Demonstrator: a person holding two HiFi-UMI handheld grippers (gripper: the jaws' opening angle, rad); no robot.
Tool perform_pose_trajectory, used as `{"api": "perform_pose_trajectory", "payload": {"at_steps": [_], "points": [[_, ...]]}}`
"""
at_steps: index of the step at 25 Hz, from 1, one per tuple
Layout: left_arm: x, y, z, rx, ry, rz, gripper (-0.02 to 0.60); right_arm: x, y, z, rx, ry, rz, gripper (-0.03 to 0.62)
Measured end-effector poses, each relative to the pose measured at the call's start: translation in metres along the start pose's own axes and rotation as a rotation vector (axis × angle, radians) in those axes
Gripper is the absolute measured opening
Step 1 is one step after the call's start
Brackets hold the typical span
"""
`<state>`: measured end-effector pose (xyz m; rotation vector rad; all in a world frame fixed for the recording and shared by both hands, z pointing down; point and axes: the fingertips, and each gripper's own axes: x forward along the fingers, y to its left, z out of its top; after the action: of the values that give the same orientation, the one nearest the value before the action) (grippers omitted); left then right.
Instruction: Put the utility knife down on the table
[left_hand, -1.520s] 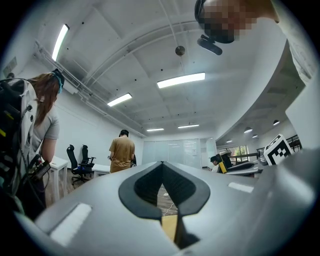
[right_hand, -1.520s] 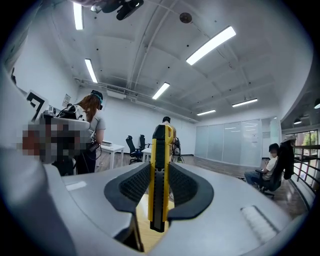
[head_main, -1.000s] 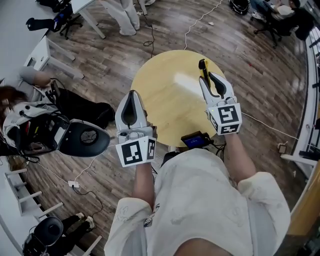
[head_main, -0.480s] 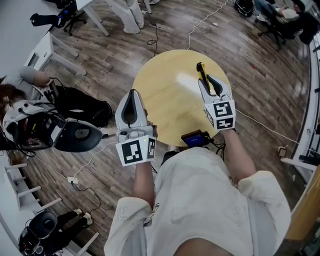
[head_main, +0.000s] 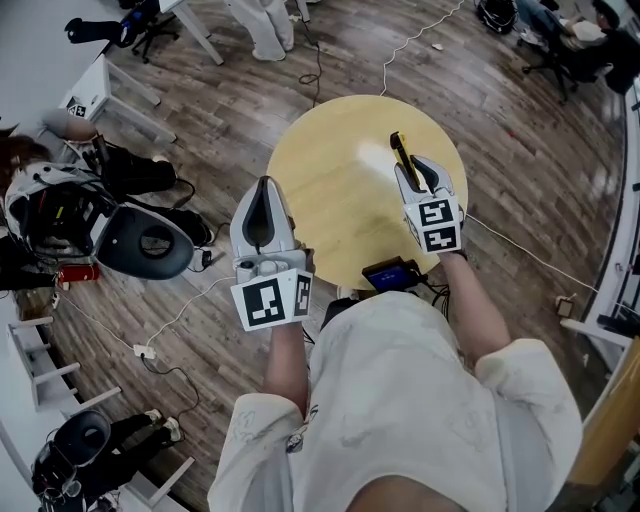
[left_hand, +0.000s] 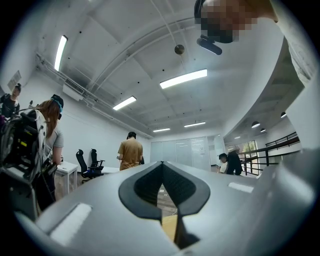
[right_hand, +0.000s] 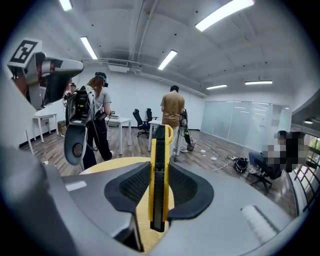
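Utility knife (right_hand: 159, 175): slim yellow body, black slider, clenched in right tongs (head_main: 415, 168); left tongs (left_hand: 162, 165) closed, empty.

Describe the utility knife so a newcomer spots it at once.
Start at the round yellow table below the person. Over its right side the right gripper clamps the utility knife: a slim yellow bar with a black centre strip, unlike the grey jaws around it.
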<state>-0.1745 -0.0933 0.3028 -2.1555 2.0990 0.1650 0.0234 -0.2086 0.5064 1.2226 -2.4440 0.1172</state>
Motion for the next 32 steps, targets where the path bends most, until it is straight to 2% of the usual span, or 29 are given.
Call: {"api": "perform_pose_trajectory", "payload": {"at_steps": [32], "points": [[-0.009, -0.003, 0.001, 0.002, 0.021, 0.03, 0.02, 0.05, 0.029, -0.131, -0.044, 0.371, 0.097, 0.119]]}}
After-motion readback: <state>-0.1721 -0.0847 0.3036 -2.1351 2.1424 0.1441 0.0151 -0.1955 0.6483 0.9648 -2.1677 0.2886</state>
